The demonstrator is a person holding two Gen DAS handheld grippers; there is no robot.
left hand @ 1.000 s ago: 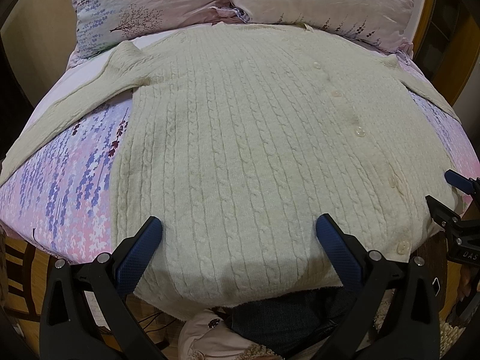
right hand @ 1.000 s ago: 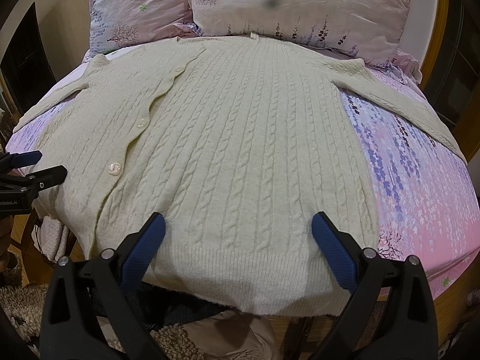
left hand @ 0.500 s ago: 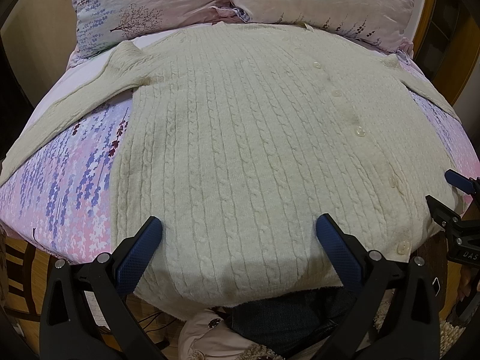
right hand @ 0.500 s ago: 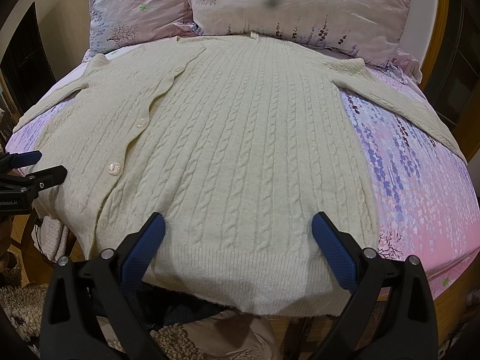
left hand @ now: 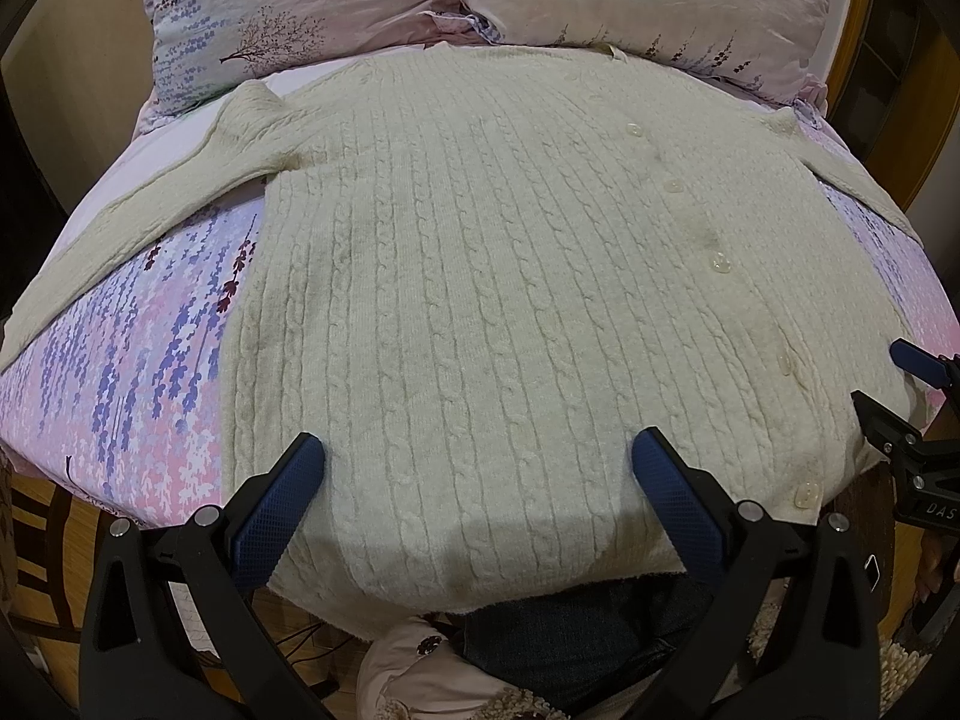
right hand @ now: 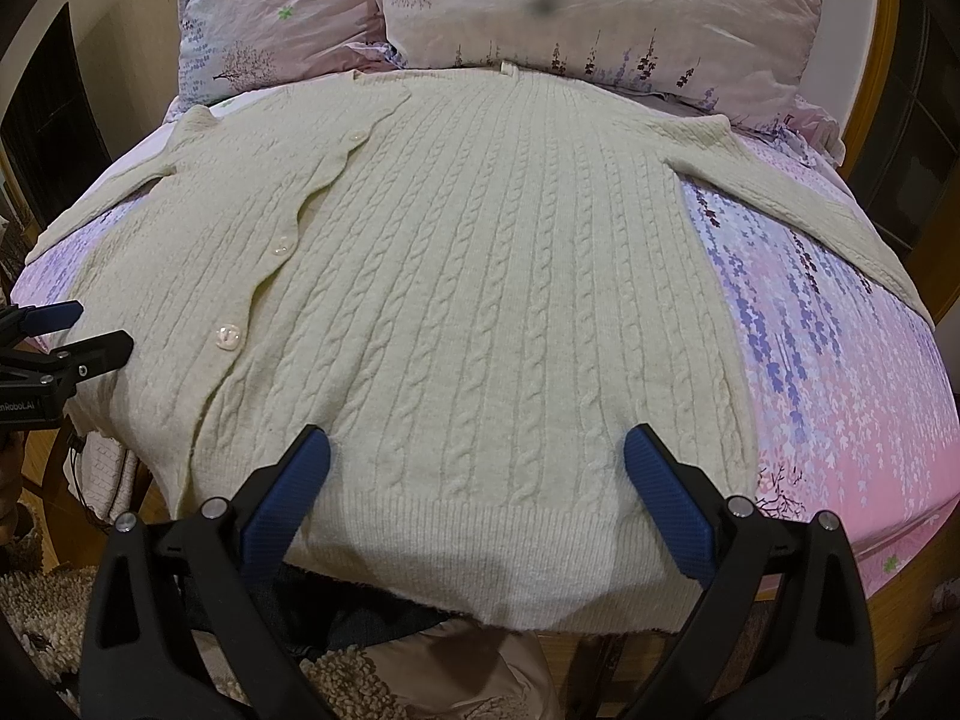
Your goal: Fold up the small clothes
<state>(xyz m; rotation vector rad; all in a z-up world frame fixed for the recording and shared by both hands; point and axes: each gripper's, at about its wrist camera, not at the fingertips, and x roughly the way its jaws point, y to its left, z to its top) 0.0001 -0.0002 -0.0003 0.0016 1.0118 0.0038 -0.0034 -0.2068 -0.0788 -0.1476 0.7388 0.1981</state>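
A bed (left hand: 138,360) with a pink and purple flowered sheet fills both views, two matching pillows (right hand: 600,6) propped at its far end. Spread flat across it lies a cream cable-knit cardigan (left hand: 480,300), front up and buttoned, collar just below the pillows, hem hanging over the near edge of the bed, one sleeve (left hand: 120,234) angled out over the sheet on the left and the other sleeve (right hand: 810,210) on the right. Low over the hem hangs the left gripper (left hand: 477,480), jaws spread wide, nothing between its blue pads. Beside it the right gripper (right hand: 477,468), jaws likewise wide apart, hovers above the ribbed hem. Small pale buttons (right hand: 228,336) run down the front band.
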